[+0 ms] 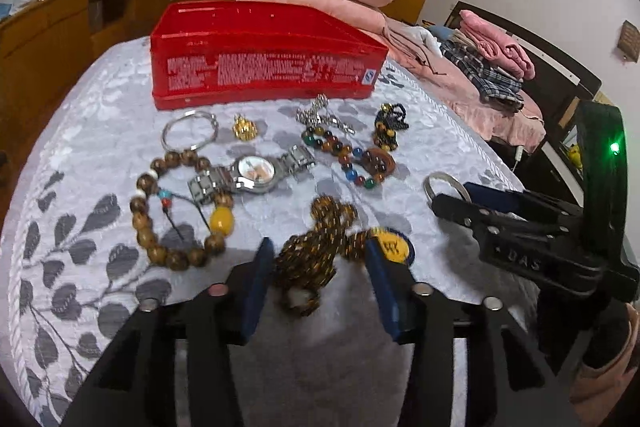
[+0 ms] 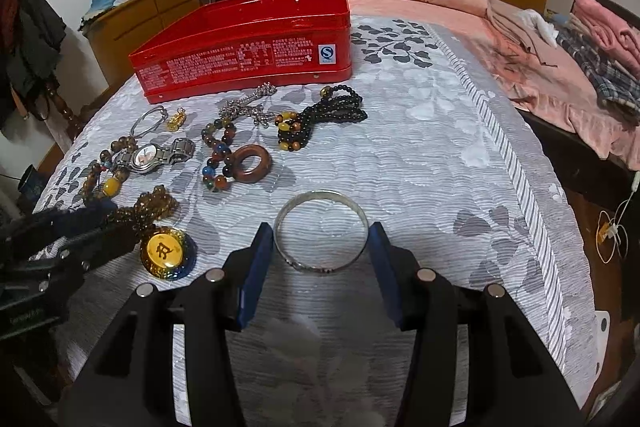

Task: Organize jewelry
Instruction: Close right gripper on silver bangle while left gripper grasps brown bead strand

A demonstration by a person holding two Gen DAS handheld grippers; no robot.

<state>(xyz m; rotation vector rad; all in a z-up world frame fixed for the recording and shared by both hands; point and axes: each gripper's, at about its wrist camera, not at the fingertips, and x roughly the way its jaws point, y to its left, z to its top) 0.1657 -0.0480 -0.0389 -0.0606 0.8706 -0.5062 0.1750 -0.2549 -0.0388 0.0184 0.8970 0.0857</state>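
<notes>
Bed [image 2: 440, 167] carries one red tin [image 2: 248, 43], one watch [image 1: 252, 171]; left tongs [image 1: 316, 267] parted around bead necklace [image 1: 316, 251], right tongs [image 2: 320, 259] parted around silver bangle [image 2: 320, 227].

- The red tin [image 2: 244, 43], well beyond the right hand-held gripper [image 2: 320, 255], looks like glossy painted metal.
- The bangle [image 2: 320, 227] between that gripper's blue pads is smooth, shiny silver metal.
- The bedspread [image 2: 420, 167] under it is matt, ribbed quilted cloth.
- The watch [image 1: 252, 173], ahead of the left hand-held gripper [image 1: 318, 267], has a polished metal band.
- The bead bracelet [image 1: 180, 211] to its left looks like wood, lightly glossy.
- The ring [image 2: 251, 163] looks like smooth brown wood.
</notes>
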